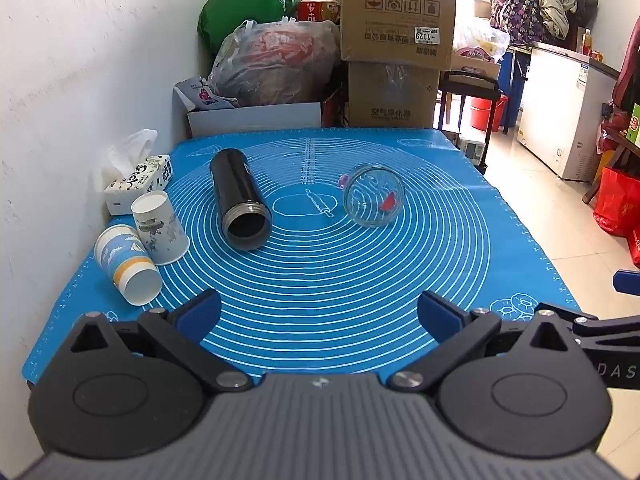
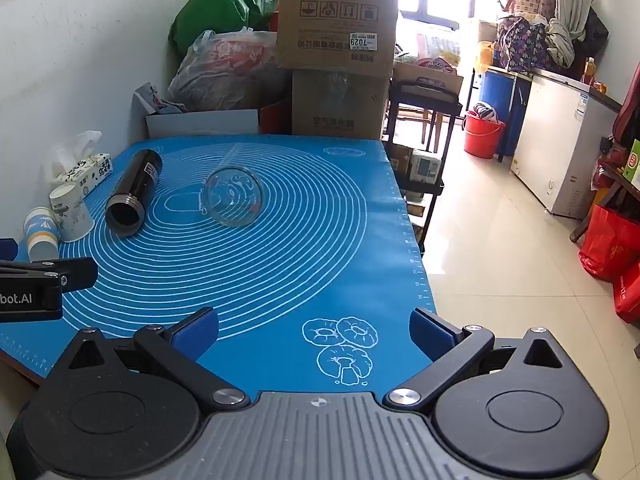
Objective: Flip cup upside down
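So the glass cup (image 1: 374, 195) is lying on its side on the blue mat (image 1: 320, 280), roughly mid-mat and toward 1 o'clock in the left wrist view. Its round face points back at the cameras, so the long axis runs near-to-far across the mat, tilted a bit to 11 o'clock at the far end. Can't honestly tell whether that face is the mouth or the base, glass is too see-through. Either way it isn't standing mouth-down, so I'd say the flip hasn't started: grab, rotate and set down are all left.

At its 9 o'clock there's a black thermos (image 1: 239, 200), also on its side, open threaded mouth facing us, well apart from the glass. Further out at 8 o'clock, one paper cup (image 1: 160, 227) stands upside down with another paper cup (image 1: 127, 265) tipped over just beside it, and a tissue pack (image 1: 138, 184) behind them.

The left gripper (image 1: 319, 312) and right gripper (image 2: 314, 330) both have their fingers spread wide with nothing in them, hovering over the near edge of the mat.
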`<state>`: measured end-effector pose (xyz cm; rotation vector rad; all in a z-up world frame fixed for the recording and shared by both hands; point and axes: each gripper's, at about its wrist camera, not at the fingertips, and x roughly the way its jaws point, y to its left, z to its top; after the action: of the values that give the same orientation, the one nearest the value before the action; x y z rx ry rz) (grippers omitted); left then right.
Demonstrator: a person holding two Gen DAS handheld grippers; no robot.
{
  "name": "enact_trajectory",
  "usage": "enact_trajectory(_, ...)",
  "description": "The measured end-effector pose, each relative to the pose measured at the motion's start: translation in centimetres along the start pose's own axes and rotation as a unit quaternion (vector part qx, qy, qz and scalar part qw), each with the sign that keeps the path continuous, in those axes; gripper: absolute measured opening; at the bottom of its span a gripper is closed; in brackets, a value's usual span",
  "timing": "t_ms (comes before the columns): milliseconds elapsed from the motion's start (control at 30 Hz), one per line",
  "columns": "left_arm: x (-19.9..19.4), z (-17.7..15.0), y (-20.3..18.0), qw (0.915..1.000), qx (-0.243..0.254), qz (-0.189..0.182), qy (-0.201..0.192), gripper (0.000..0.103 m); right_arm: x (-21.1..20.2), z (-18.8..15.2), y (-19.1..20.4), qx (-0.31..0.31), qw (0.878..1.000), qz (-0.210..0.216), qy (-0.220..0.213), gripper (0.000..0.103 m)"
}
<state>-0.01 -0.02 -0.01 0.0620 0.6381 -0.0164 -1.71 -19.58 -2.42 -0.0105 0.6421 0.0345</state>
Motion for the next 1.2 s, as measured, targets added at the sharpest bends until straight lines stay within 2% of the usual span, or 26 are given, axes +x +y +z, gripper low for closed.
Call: enact_trajectory(1200, 0.36, -0.19, -0.01, 0.9999, -0.004, -0.006, 0.009, 0.103, 0.33, -0.15, 0.06, -0.004, 1.000, 0.000, 0.003, 0.103)
